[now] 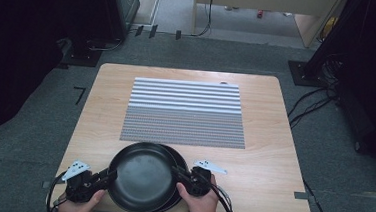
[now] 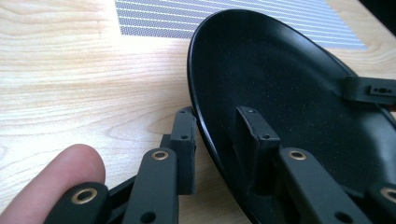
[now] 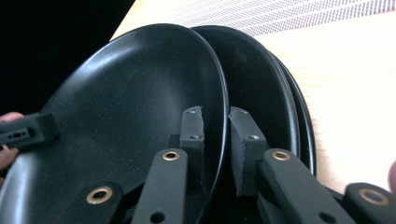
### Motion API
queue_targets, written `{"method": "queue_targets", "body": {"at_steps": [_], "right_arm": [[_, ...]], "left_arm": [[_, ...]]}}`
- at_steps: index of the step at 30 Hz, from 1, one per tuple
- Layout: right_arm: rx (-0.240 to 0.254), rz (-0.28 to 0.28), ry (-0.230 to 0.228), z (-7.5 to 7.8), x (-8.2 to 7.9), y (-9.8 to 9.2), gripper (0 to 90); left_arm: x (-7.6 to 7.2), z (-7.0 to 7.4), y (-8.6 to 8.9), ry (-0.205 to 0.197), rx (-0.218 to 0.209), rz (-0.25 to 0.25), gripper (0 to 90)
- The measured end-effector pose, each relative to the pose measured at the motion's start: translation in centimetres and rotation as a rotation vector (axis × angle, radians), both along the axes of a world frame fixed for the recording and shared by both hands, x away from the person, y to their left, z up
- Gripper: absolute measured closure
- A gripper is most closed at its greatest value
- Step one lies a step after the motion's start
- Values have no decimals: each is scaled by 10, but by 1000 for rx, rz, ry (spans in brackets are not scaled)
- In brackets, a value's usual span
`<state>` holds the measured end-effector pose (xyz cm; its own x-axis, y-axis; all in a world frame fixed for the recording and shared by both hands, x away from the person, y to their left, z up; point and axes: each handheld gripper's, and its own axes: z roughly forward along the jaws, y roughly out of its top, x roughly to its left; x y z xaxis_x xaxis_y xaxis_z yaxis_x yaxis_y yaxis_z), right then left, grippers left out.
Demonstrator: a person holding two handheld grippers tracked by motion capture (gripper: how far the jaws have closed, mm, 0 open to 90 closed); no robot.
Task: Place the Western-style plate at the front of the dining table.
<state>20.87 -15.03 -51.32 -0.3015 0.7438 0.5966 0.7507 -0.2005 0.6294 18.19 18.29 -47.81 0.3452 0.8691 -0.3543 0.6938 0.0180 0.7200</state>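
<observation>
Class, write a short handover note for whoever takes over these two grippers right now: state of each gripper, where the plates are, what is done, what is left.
Left gripper: shut on the left rim of the top plate, one finger inside, one outside.
Right gripper: fingers straddle the same plate's right rim, with a slight gap visible at one finger, so treat that grip as loose.
Plates: a stack of black plates at the near edge of the table; the top plate sits tilted and offset from those beneath.
The striped mat beyond holds nothing.
Done: top plate gripped on both sides.
Left: probably lift it clear and set it on the mat.
</observation>
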Motion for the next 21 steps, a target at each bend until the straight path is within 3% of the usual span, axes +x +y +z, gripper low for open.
{"method": "queue_targets", "body": {"at_steps": [6, 21], "right_arm": [[84, -24, 48, -3, 1, -6, 812], [186, -36, 113, -7, 8, -16, 847]], "left_arm": [[0, -1, 0, 4, -12, 1, 710], [1, -3, -3, 16, -13, -15, 703]]}}
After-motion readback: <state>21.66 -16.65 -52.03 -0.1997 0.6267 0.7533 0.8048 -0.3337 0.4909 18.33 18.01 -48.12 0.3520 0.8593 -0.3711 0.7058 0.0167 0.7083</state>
